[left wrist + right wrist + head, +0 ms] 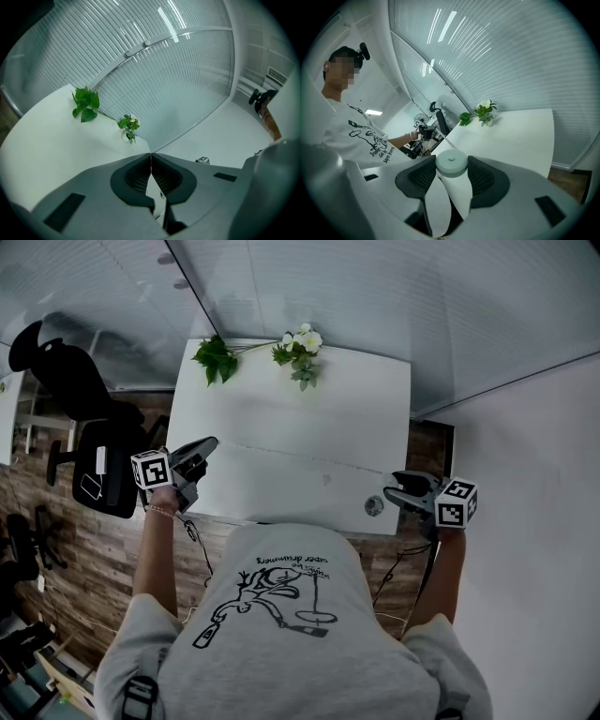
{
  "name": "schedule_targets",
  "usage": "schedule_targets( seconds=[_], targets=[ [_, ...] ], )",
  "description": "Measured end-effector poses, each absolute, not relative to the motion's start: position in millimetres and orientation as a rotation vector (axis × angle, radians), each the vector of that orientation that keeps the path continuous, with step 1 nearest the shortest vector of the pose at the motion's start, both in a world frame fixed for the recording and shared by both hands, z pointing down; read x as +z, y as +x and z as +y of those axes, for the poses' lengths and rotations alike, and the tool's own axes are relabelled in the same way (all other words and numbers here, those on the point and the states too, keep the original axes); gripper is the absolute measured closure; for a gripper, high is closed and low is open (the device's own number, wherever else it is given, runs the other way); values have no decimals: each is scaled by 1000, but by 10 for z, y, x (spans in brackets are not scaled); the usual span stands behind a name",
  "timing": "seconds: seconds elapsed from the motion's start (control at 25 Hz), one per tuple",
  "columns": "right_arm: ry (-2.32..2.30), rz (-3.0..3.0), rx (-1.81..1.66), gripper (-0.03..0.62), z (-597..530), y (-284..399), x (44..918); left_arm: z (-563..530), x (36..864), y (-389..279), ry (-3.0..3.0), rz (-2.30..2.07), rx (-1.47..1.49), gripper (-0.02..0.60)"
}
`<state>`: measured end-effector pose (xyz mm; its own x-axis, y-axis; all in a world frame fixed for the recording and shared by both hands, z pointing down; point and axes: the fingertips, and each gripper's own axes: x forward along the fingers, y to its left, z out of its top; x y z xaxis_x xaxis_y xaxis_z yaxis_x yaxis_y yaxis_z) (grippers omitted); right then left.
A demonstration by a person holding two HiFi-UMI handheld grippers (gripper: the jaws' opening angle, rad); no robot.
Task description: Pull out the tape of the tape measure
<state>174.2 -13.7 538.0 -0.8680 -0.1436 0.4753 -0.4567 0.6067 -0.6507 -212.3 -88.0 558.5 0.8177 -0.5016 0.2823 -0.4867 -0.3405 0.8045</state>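
Observation:
The tape measure (374,506) is a small round pale-green disc near the front right of the white table (281,418). My right gripper (392,491) is at it. In the right gripper view the tape measure (451,162) sits between the two dark pads (423,177), which press on either side. A thin pale strip (442,143) leads from the disc towards the far gripper; I cannot tell whether it is tape. My left gripper (212,444) hovers at the table's left edge. In the left gripper view its tips (151,155) meet, with nothing showing between them.
A leafy sprig (217,358) and a small white-flower bunch (300,348) lie at the table's far edge, against the ribbed glass wall. A faint line (300,458) crosses the table's middle. A black office chair (89,427) stands left of the table on the wooden floor.

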Motion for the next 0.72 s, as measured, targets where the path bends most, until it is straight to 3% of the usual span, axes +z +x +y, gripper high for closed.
schedule_targets(
  seconds=[0.72],
  targets=[
    [612, -2267, 1024, 372, -402, 1715, 6341, -962, 6290, -1911, 1856, -785, 98, 558]
  ],
)
